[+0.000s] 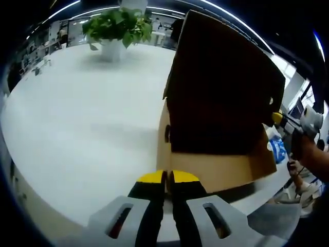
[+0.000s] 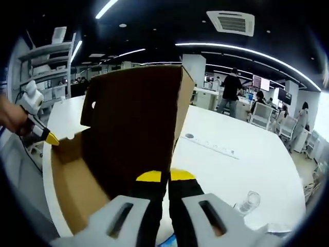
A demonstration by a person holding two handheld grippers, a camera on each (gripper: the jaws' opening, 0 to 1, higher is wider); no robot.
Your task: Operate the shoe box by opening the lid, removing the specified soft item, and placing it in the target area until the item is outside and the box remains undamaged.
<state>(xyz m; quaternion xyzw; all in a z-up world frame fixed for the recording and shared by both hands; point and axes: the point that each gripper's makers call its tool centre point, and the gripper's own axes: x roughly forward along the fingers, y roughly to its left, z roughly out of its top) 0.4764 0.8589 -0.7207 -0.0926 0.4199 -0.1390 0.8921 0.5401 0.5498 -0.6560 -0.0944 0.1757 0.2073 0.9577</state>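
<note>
One shoe box stands on the white table, its lid raised upright — plain brown cardboard, dark on the inner face, with a small round hole near one corner. The soft item is not visible; the inside of the box is in shadow, so what it holds cannot be told.

Two grippers are at work. In the left gripper view the left gripper has its yellow-tipped black jaws pressed together, nothing between them, just beside the near wall of the box. In the right gripper view the right gripper likewise has its jaws closed against each other and empty, close to the lid's edge. Each gripper also appears in the other's view (a yellow tip by the box's side flap), held by a hand.

The table is broad, smooth and white. On it: one potted plant at the far side, one clear glass at the right, one flat power strip. Beyond lies an open office — ceiling light strips, shelves, desks, several people standing.
</note>
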